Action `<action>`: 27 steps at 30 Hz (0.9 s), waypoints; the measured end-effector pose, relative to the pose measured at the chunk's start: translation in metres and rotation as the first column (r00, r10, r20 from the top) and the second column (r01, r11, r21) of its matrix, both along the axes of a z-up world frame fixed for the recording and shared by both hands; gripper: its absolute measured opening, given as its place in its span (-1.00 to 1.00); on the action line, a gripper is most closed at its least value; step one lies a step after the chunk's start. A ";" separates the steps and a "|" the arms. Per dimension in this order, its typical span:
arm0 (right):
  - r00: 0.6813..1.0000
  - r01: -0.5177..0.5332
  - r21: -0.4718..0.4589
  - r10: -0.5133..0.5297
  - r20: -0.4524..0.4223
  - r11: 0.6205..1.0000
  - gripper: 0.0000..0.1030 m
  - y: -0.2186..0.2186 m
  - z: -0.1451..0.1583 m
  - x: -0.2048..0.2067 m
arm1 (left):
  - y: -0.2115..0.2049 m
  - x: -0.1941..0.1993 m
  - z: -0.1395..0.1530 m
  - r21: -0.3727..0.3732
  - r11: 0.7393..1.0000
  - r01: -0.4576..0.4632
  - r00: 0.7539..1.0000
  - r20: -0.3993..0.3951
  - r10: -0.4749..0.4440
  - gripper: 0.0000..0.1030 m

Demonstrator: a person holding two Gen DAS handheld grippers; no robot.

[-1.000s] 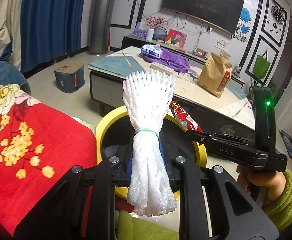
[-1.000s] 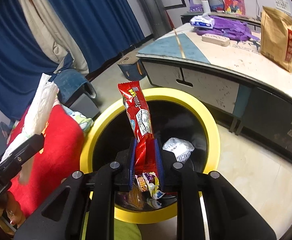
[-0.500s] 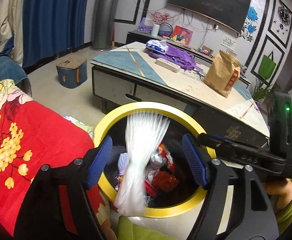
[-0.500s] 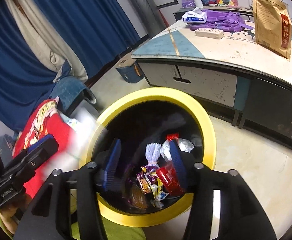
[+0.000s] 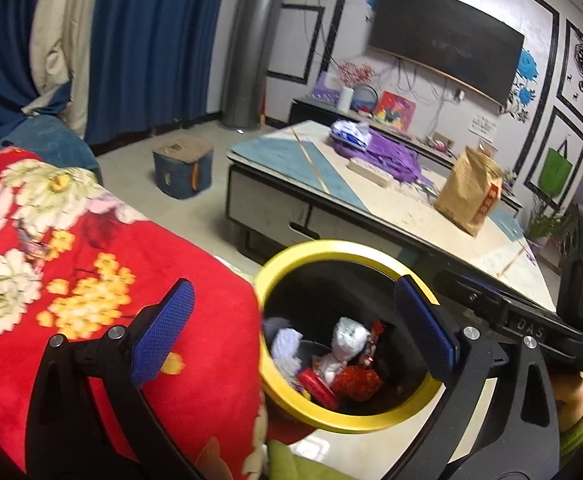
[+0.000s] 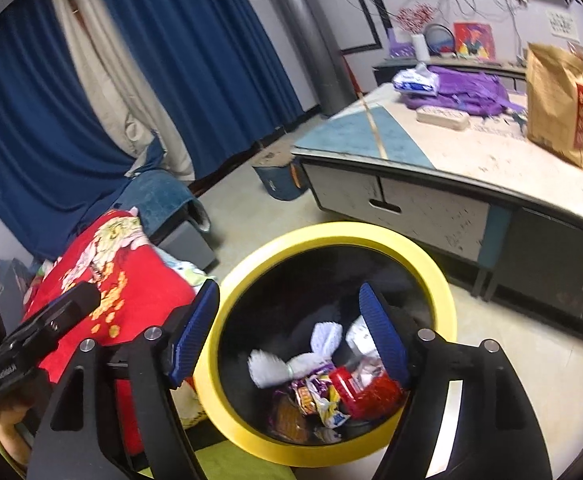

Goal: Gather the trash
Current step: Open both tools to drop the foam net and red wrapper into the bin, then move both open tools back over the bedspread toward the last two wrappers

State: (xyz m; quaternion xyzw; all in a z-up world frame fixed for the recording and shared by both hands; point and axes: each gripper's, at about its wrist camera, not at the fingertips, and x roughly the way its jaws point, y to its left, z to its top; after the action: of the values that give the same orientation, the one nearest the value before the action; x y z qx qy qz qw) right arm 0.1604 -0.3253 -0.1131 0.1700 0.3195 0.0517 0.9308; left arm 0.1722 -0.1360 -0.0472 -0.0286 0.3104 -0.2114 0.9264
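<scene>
1. Left tool (image 5: 291, 332): jaws spread wide and opening, nothing between the blue pads (image 5: 159, 336). It hangs over the bin's near-left edge, half over the red floral blanket (image 5: 71, 264).
2. Right tool (image 6: 291, 332): also let go, jaws opening, empty. It points down into the mouth of the bin, which is my guess for why both are angled like this: drop zone right below.
3. The yellow-rimmed trash bin (image 6: 443, 292) sits on the floor between the blanket and the desk (image 6: 471, 160). Handy spot, reachable from both sides.
4. Trash is inside now: the white foam net (image 6: 291, 364) is lying on the pile, with the red snack wrapper (image 6: 371, 392) just beside it, plus assorted candy wrappers underneath.
5. Further out on the desk: a brown paper bag (image 5: 471, 192), a purple cloth (image 6: 463, 88), a tissue pack (image 6: 415, 80) and a power strip. Can't tell which of those count as trash, so maybe more to fetch.
</scene>
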 end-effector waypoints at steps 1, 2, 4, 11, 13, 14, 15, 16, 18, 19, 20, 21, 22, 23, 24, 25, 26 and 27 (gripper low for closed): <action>1.000 -0.010 -0.004 0.010 0.006 1.000 0.37 0.004 0.002 0.000 | 0.005 -0.002 0.003 0.002 1.000 -0.011 1.000 0.011 0.011 0.78; 1.000 -0.020 -0.008 0.020 0.014 1.000 0.37 0.009 0.004 -0.001 | 0.009 -0.003 0.005 0.002 1.000 -0.022 1.000 0.020 0.022 0.78; 0.999 -0.037 -0.017 0.037 0.024 0.999 0.38 0.017 0.008 0.000 | 0.018 -0.005 0.010 -0.003 0.999 -0.051 0.998 0.038 0.051 0.78; 0.994 -0.095 -0.035 0.097 0.048 0.995 0.50 0.048 0.019 0.002 | 0.056 -0.013 0.023 -0.017 0.988 -0.150 0.984 0.089 0.151 0.78; 0.992 -0.118 -0.052 0.120 0.048 0.992 0.50 0.059 0.021 0.004 | 0.068 -0.014 0.026 -0.016 0.983 -0.182 0.978 0.100 0.183 0.78; 0.991 -0.126 -0.053 0.128 0.048 0.991 0.50 0.063 0.022 0.005 | 0.073 -0.015 0.028 -0.016 0.980 -0.196 0.975 0.105 0.197 0.78; 0.989 -0.139 -0.054 0.141 0.047 0.989 0.50 0.070 0.023 0.006 | 0.080 -0.015 0.030 -0.015 0.976 -0.217 0.970 0.112 0.218 0.78; 0.987 -0.150 -0.056 0.153 0.046 0.987 0.50 0.074 0.024 0.007 | 0.087 -0.016 0.032 -0.017 0.972 -0.235 0.965 0.118 0.235 0.78; 0.983 -0.176 -0.065 0.179 0.045 0.982 0.51 0.086 0.026 0.010 | 0.104 -0.017 0.035 -0.021 0.961 -0.277 0.953 0.126 0.277 0.78; 0.980 -0.189 -0.069 0.193 0.046 0.979 0.51 0.092 0.027 0.011 | 0.110 -0.017 0.036 -0.022 0.957 -0.290 0.948 0.128 0.291 0.78; 0.978 -0.200 -0.073 0.204 0.045 0.977 0.51 0.097 0.028 0.012 | 0.119 -0.018 0.038 -0.025 0.950 -0.312 0.941 0.131 0.313 0.78; 0.975 -0.215 -0.078 0.219 0.046 0.974 0.51 0.104 0.029 0.013 | 0.124 -0.018 0.038 -0.028 0.945 -0.325 0.936 0.133 0.326 0.78; 0.972 -0.226 -0.080 0.231 0.046 0.971 0.51 0.110 0.029 0.014 | 0.130 -0.020 0.039 -0.033 0.940 -0.339 0.931 0.134 0.340 0.78; 0.968 -0.243 -0.082 0.247 0.048 0.967 0.51 0.117 0.031 0.015 | 0.139 -0.021 0.041 -0.042 0.934 -0.354 0.925 0.133 0.357 0.78; 0.965 -0.255 -0.082 0.259 0.049 0.963 0.51 0.124 0.031 0.016 | 0.144 -0.022 0.041 -0.048 0.929 -0.366 0.920 0.133 0.369 0.78; 0.961 -0.269 -0.080 0.273 0.049 0.960 0.51 0.129 0.032 0.017 | 0.149 -0.023 0.042 -0.051 0.925 -0.376 0.915 0.134 0.380 0.78; 0.956 -0.284 -0.078 0.288 0.049 0.956 0.51 0.136 0.033 0.019 | 0.156 -0.024 0.042 -0.055 0.918 -0.392 0.908 0.134 0.396 0.78; 0.953 -0.294 -0.077 0.298 0.049 0.953 0.51 0.141 0.034 0.020 | 0.162 -0.025 0.043 -0.058 0.913 -0.404 0.903 0.135 0.408 0.78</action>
State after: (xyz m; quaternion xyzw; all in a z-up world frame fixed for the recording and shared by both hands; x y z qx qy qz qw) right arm 0.1799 -0.1844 -0.0796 0.0866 0.3148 0.1846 0.9270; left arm 0.1476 0.0255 -0.0041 -0.0905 0.2269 -0.0200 0.9695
